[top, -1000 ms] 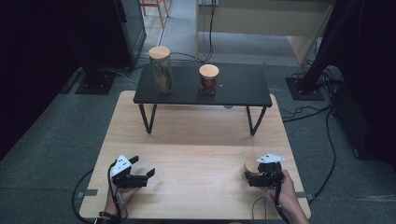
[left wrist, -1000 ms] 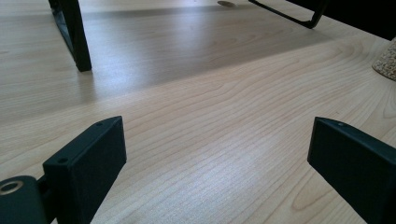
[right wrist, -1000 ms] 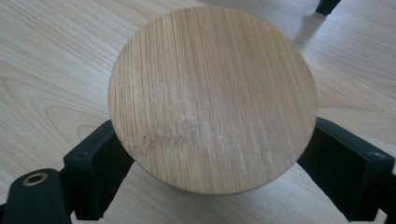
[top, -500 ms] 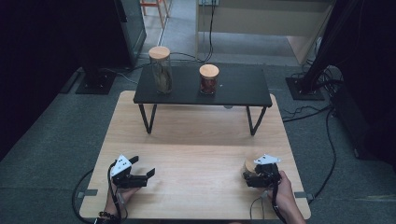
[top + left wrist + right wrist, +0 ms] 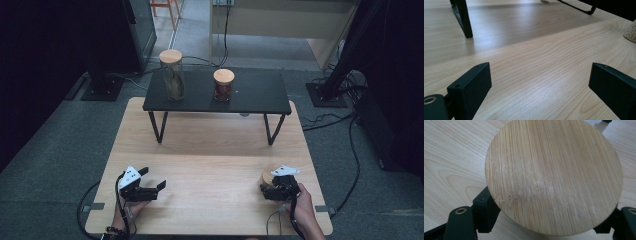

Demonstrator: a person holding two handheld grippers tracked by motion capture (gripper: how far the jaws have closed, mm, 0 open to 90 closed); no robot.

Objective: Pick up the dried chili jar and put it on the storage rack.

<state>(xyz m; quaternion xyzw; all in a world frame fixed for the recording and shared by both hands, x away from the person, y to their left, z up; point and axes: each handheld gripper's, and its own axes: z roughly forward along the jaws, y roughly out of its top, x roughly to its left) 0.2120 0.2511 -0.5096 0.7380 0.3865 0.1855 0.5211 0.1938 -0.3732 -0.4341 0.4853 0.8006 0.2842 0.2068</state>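
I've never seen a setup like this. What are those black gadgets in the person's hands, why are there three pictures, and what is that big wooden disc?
No robot here: a person sits at a wooden table with a hand-held tool in each hand, each ending in two black jaws. The high view looks down from above. The other two pictures come from small cameras riding on the tools, looking along their jaws.

The left gripper rests low over the table with its jaws wide apart and nothing between them. The right gripper has just been closing its jaws around a jar with a round wooden lid; that lid is the disc you see close up.

Farther back, a low black stand carries a tall jar and a shorter jar, both with wooden lids.
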